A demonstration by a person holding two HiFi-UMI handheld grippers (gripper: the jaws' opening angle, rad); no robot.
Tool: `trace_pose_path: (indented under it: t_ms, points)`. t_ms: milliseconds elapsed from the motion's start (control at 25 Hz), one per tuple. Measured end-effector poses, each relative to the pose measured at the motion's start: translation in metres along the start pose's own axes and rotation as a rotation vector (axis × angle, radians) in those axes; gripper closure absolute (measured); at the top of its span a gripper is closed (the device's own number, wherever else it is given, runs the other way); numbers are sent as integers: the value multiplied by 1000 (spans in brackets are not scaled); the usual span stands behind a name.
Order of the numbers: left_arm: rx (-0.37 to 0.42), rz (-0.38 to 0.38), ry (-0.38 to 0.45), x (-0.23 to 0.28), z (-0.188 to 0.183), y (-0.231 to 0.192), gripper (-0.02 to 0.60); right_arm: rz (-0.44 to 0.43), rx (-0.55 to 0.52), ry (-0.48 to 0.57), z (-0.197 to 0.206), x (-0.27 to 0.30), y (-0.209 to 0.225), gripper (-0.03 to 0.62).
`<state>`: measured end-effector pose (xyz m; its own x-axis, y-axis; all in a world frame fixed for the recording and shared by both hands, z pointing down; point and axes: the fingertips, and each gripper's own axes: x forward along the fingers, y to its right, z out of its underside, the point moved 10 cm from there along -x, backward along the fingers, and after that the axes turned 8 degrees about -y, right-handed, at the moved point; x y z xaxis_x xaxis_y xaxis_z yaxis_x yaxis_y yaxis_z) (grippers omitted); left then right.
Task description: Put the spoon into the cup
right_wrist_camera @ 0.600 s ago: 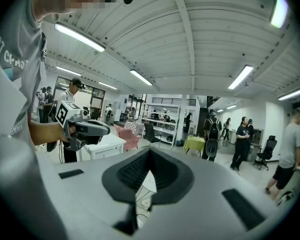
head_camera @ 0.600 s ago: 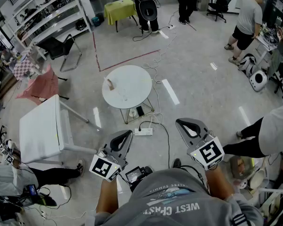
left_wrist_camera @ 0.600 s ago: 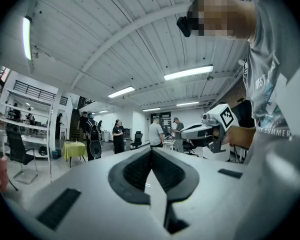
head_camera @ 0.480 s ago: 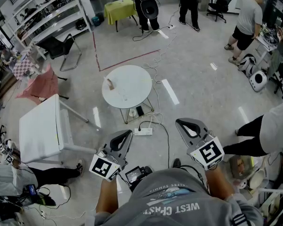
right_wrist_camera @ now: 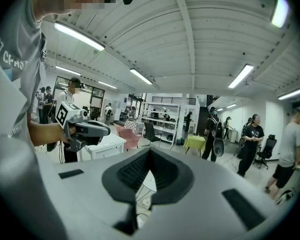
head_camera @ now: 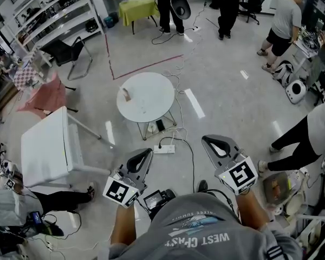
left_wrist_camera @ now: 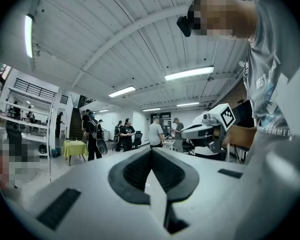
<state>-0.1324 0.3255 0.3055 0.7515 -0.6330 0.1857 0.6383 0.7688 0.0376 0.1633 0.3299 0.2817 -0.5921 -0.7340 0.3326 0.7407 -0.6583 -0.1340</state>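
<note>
A round white table (head_camera: 154,91) stands on the floor ahead of me, well beyond both grippers. A small brown object (head_camera: 127,95) sits near its left edge and a faint small item (head_camera: 143,111) lies near its front; I cannot tell which is the spoon or the cup. My left gripper (head_camera: 146,154) and right gripper (head_camera: 208,141) are held low in front of my chest, far short of the table. Both are shut with nothing between the jaws. The left gripper view shows its closed tips (left_wrist_camera: 151,151) and the right gripper (left_wrist_camera: 195,132) beside it.
A white rectangular table (head_camera: 46,148) stands to my left. A power strip (head_camera: 163,149) and cables lie on the floor between me and the round table. A chair (head_camera: 70,53), a yellow table (head_camera: 136,8), shelves and several people are around the room; a person's legs (head_camera: 292,145) are close on my right.
Both grippers stay where they were, shut. The people at the back of the room have walked a little and the legs on my right have shifted.
</note>
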Motion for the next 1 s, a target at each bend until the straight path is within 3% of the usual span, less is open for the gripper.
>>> trace_pose_path:
  t_ms: [680, 1000]
  points:
    - [1, 65, 13, -14, 4, -30, 578, 38, 80, 37, -15, 21, -22, 591]
    - [-11, 66, 6, -5, 6, -32, 578, 44, 78, 22, -14, 26, -6, 591]
